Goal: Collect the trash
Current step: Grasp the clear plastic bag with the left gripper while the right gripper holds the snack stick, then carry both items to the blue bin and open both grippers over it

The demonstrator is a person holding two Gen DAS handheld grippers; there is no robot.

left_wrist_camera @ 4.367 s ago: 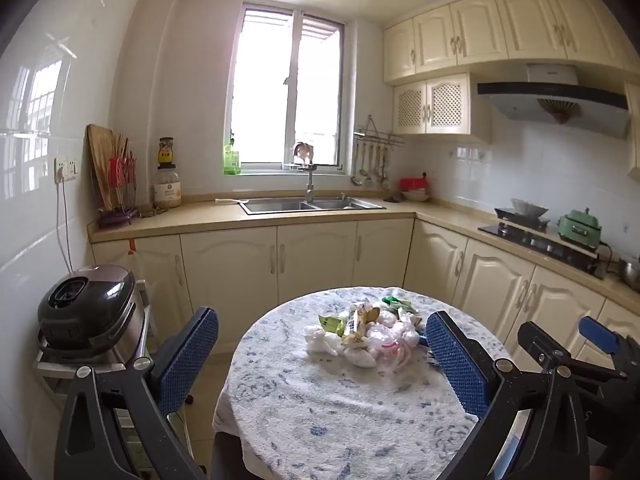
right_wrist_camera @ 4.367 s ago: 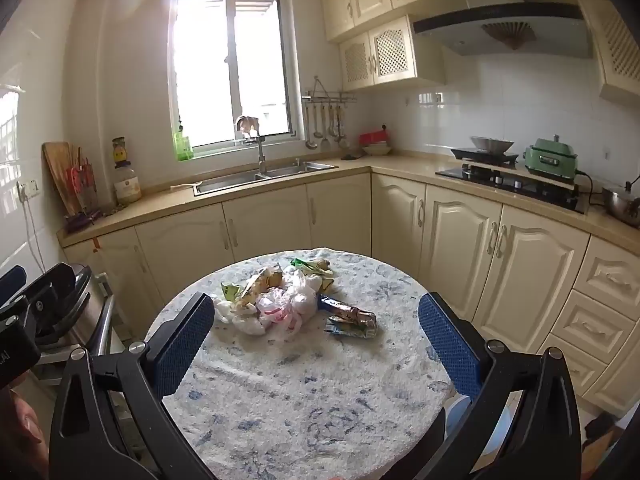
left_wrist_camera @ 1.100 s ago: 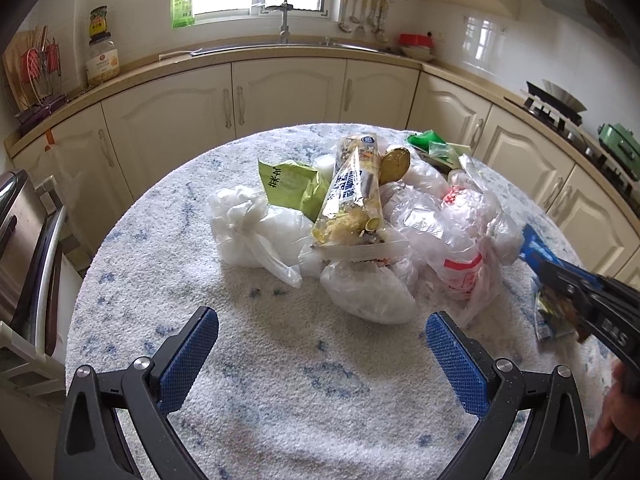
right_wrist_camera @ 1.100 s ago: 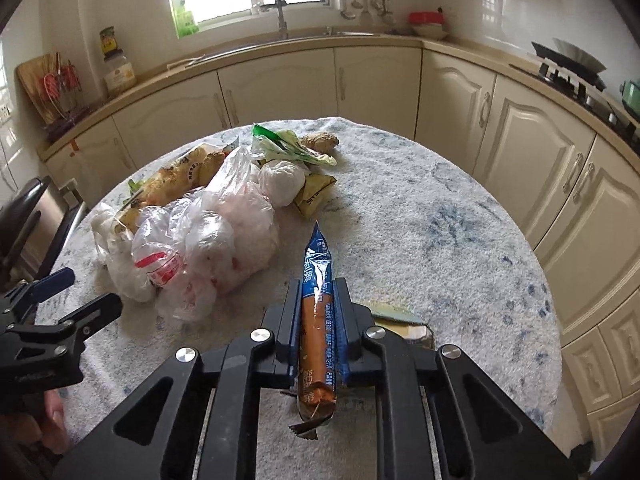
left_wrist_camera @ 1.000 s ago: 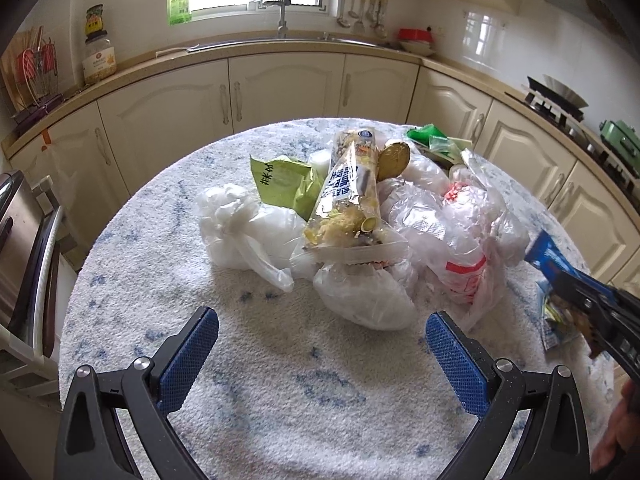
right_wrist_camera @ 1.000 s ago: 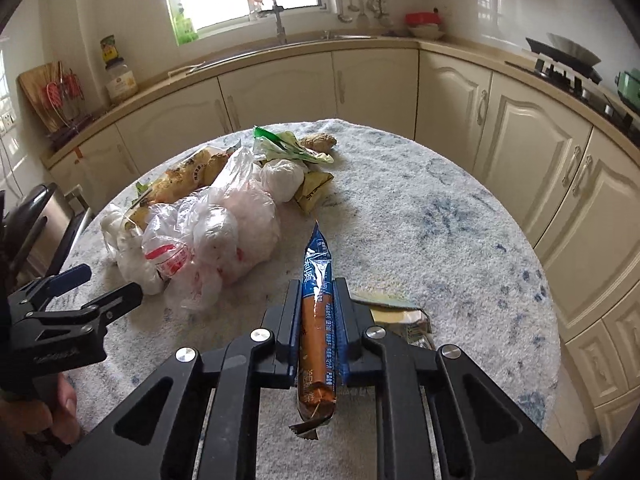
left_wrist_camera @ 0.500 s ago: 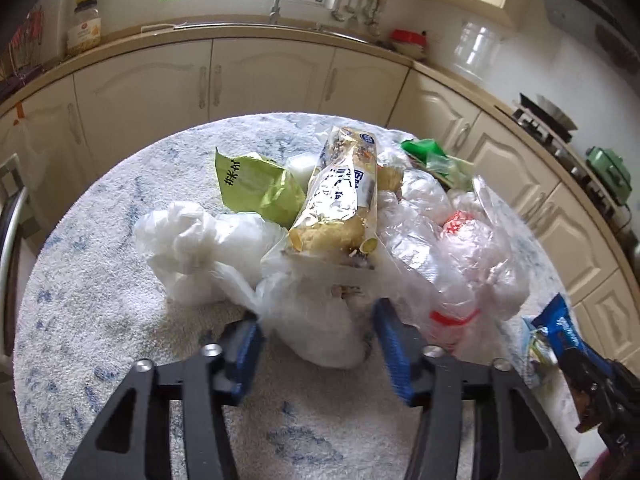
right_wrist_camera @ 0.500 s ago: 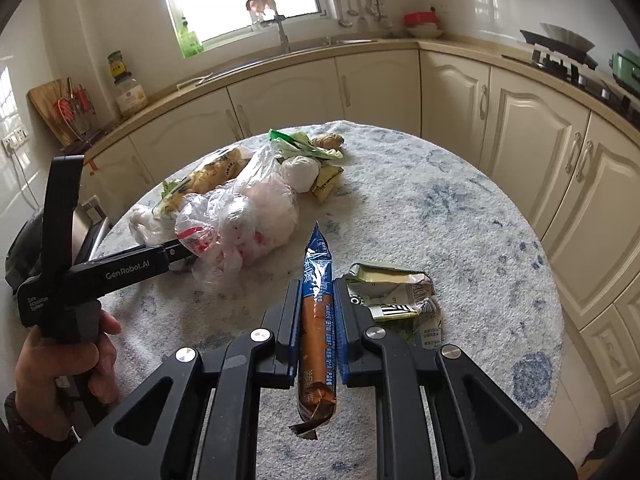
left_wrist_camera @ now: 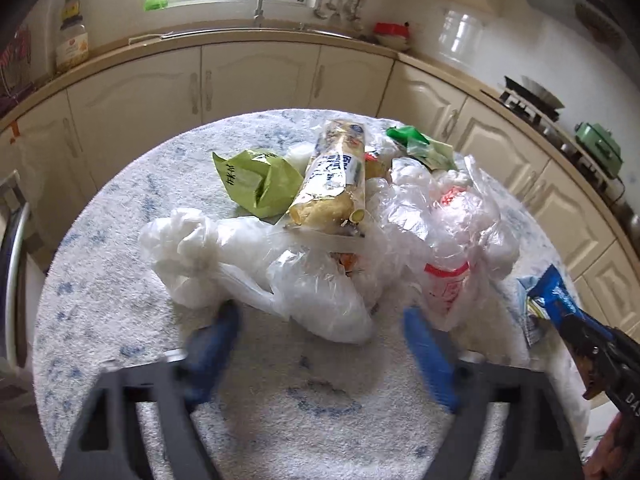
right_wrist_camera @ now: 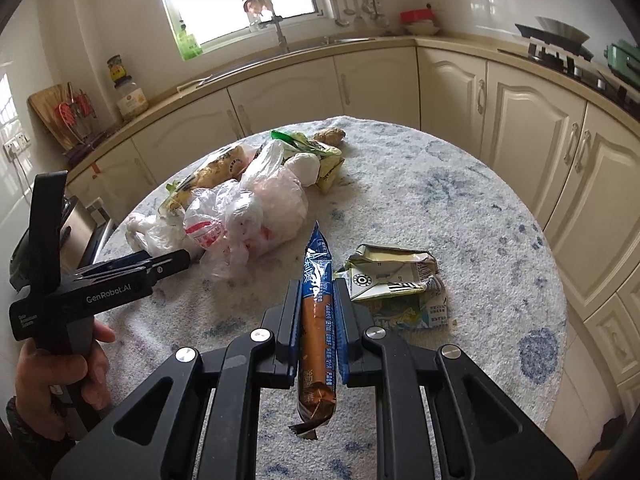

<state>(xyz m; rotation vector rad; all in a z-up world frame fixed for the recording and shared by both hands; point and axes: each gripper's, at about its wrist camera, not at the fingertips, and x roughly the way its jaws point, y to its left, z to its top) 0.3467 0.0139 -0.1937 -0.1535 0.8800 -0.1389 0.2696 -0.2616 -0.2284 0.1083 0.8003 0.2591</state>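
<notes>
Meanwhile, the right gripper (right_wrist_camera: 316, 312) is clamping a sausage wrapper (right_wrist_camera: 316, 320) clear of the table, while the left gripper (left_wrist_camera: 320, 336) is opening its jaws around the clear bag (left_wrist_camera: 320, 296) just ahead, apparently to regrip.

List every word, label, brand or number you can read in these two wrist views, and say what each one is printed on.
"GenRobot.AI": white lettering on the black body of the left gripper, right wrist view.
Small white print lower on that body: too small to read.
Blue-and-orange sausage wrapper in the right gripper: characters too small to read.
Crushed green-and-white carton: unreadable.
Light-green snack bag: dark characters, blurred.
Clear noodle packet: blue print, blurred.
</notes>
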